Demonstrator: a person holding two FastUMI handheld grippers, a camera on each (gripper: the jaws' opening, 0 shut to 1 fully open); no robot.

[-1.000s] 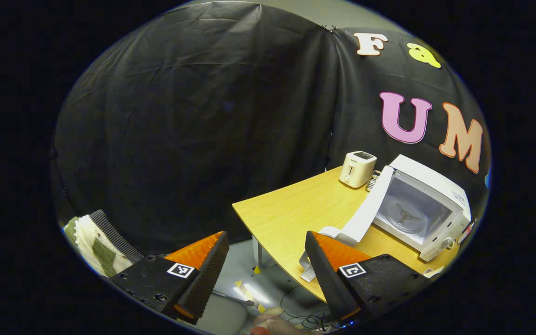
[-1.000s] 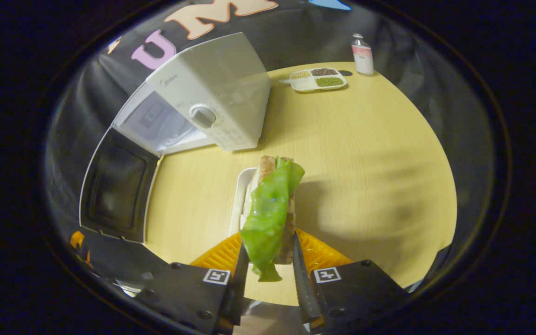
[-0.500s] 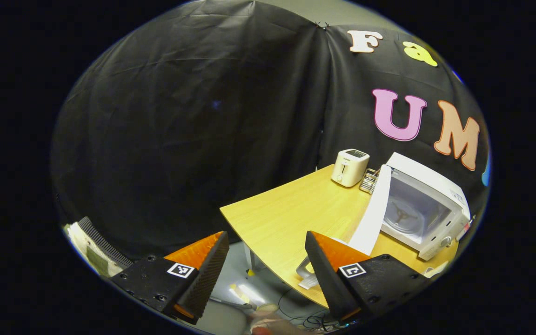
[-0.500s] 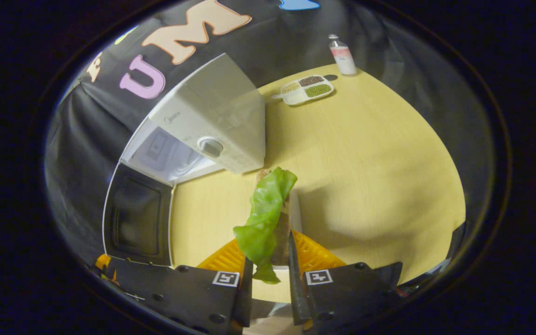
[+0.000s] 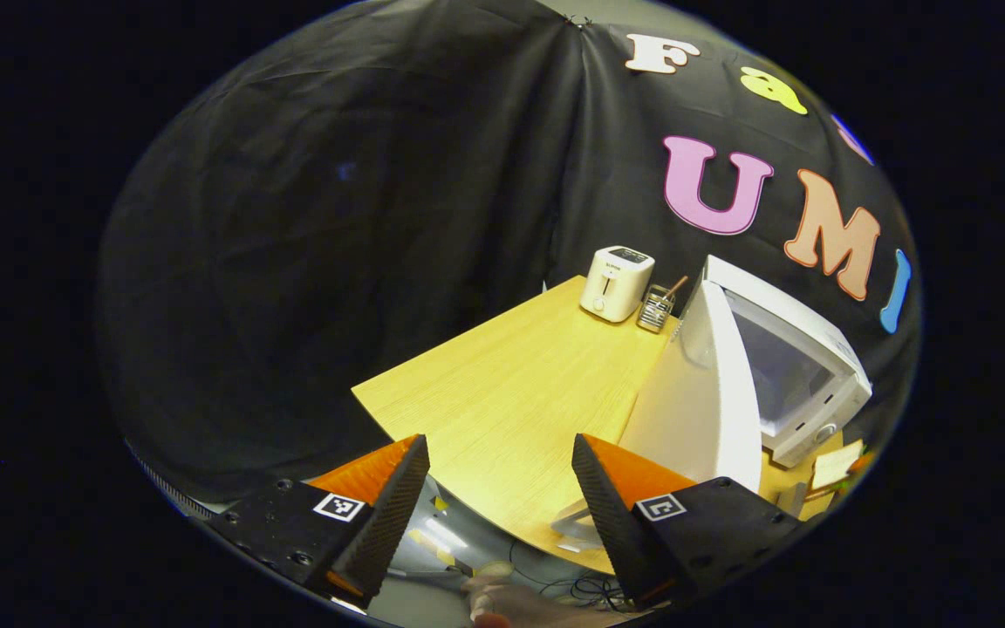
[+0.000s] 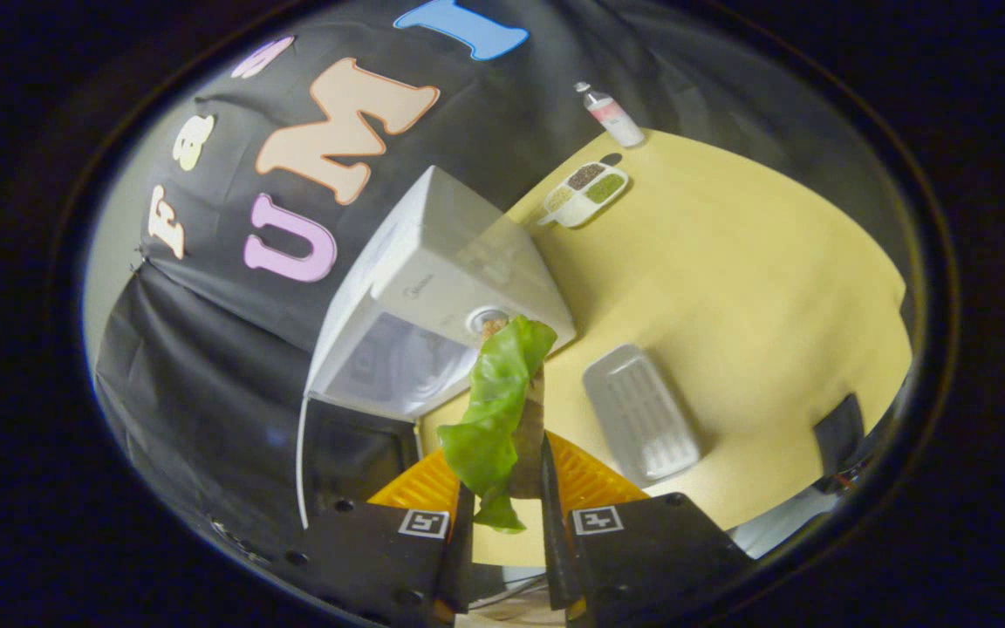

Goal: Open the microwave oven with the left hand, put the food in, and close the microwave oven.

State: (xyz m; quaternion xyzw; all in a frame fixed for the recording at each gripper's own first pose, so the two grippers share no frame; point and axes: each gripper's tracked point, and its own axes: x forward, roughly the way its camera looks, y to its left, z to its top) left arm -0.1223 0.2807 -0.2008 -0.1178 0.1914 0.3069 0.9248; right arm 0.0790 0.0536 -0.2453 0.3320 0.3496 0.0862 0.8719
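The white microwave (image 6: 441,279) stands on the wooden table (image 6: 729,288) with its door (image 6: 354,453) swung wide open and its cavity (image 6: 389,371) in sight. My right gripper (image 6: 507,475) is shut on the food, a sandwich with a green lettuce leaf (image 6: 498,401), held in the air in front of the microwave's control side. In the left gripper view the microwave (image 5: 795,349) sits at the right, its open door (image 5: 699,397) seen from the outside. My left gripper (image 5: 502,493) stands open with nothing between its fingers, near the table's front edge, left of the door.
An empty white tray (image 6: 640,414) lies on the table right of the sandwich. A divided dish of grains (image 6: 583,187) and a bottle (image 6: 611,113) stand at the far edge. A white toaster (image 5: 616,283) and a small holder (image 5: 658,307) stand behind the door.
The right gripper has lifted the sandwich off the white tray and swung it left toward the microwave's opening. The left gripper has turned, so the door now looks nearer and more edge-on.
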